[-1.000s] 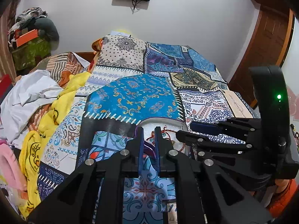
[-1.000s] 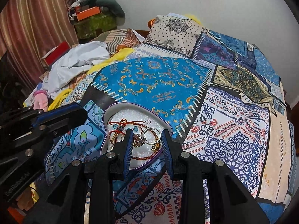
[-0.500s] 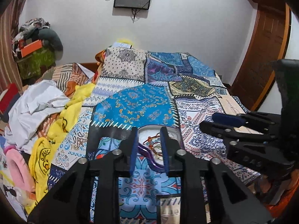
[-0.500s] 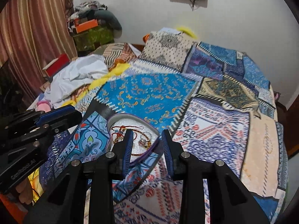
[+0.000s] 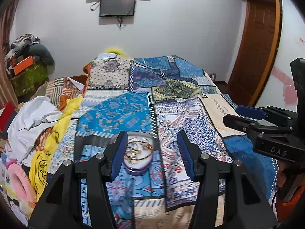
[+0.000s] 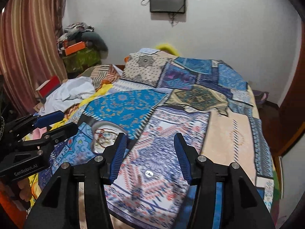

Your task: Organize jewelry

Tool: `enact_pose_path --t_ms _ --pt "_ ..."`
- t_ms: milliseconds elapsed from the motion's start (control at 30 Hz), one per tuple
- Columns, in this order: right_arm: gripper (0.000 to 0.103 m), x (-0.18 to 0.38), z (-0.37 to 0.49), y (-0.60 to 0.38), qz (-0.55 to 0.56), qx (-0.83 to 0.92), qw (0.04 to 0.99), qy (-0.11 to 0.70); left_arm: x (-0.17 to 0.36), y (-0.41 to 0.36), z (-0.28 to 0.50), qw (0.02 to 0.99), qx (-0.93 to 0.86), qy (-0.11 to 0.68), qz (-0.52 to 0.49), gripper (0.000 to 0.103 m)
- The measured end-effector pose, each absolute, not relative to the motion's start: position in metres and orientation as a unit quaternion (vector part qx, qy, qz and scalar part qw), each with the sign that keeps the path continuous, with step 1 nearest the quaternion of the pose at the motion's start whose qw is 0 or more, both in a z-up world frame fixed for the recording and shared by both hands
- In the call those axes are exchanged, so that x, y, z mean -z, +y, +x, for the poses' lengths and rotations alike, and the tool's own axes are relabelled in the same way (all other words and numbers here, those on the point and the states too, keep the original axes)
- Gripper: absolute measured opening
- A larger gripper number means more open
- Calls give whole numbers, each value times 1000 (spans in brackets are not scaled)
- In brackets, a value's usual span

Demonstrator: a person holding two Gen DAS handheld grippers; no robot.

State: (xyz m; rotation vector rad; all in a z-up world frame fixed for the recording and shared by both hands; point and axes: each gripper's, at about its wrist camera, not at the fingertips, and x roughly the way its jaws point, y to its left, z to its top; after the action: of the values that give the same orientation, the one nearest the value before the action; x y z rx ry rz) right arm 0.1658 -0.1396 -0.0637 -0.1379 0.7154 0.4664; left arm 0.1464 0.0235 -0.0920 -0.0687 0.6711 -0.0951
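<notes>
A round white tray with a purple rim (image 5: pixel 140 168) lies on the patchwork bedspread and holds gold bangles (image 5: pixel 139 151) and red thread jewelry. It also shows in the right wrist view (image 6: pixel 103 133). My left gripper (image 5: pixel 152 154) is open and empty, raised above the bed with the tray seen between its fingers. My right gripper (image 6: pixel 149 156) is open and empty, to the right of the tray. A small shiny jewelry piece (image 6: pixel 149 174) lies on the bedspread between the right gripper's fingers. The right gripper shows in the left wrist view (image 5: pixel 246 114).
The patchwork bedspread (image 5: pixel 190 118) covers the bed. White cloth (image 5: pixel 32 120), a yellow garment (image 5: pixel 57 133) and a pink item (image 5: pixel 17 177) are piled on the left. A wooden door (image 5: pixel 261 43) stands at right, a wall screen (image 5: pixel 117 4) behind.
Both grippers have opened wide and pulled back and up from the tray. The right gripper has swung to the right, away from the tray.
</notes>
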Motion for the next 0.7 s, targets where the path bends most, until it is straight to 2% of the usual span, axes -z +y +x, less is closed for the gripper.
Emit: enact_pose_path --t_ms 700 --pt "48 125 172 -201 -48 -201 884 419 175 -50 179 889 113 444 -7 54"
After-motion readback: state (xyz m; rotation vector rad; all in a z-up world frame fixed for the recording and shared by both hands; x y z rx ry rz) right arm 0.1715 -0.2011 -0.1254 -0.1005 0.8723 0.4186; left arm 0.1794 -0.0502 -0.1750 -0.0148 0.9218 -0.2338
